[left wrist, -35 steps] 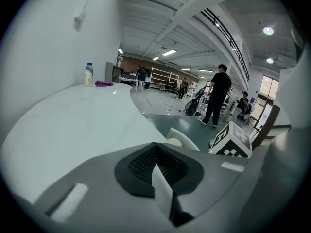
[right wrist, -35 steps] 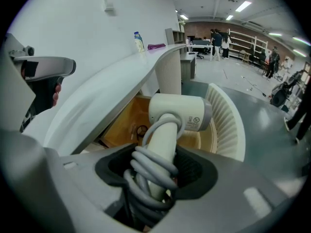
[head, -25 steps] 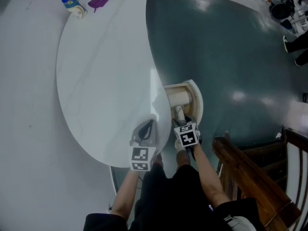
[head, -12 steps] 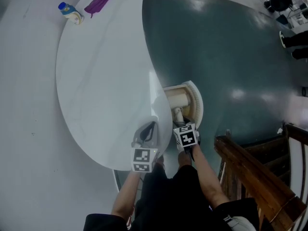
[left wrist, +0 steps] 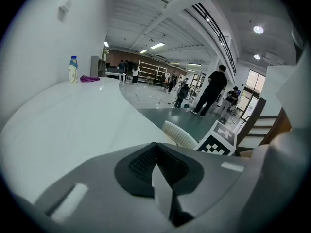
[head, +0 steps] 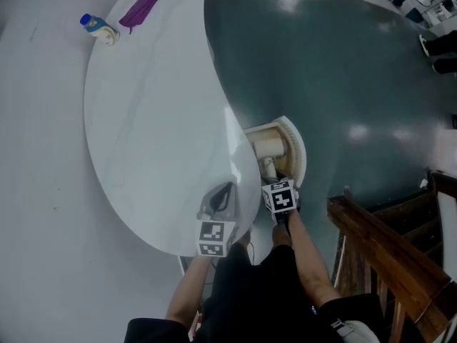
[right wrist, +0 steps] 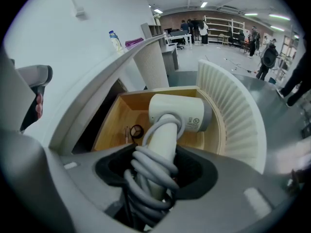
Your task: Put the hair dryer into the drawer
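Observation:
A white hair dryer (right wrist: 175, 111) with its grey cord wound round the handle hangs nose-right over the open wooden drawer (right wrist: 114, 125). My right gripper (right wrist: 155, 178) is shut on the corded handle. In the head view the dryer (head: 269, 148) sits inside the drawer's ribbed white front (head: 298, 152), with the right gripper (head: 271, 174) just below it. My left gripper (head: 220, 199) rests on the near edge of the white table (head: 143, 120), its jaws shut with nothing between them (left wrist: 158, 171).
A small bottle (head: 96, 28) and a purple item (head: 137, 11) lie at the table's far end. A dark hair tie (right wrist: 136, 130) lies on the drawer floor. A wooden stair rail (head: 385, 263) runs at the right. People (left wrist: 211, 89) stand far off.
The right gripper has rolled slightly with the dryer still in it over the drawer. The left gripper stays on the table edge.

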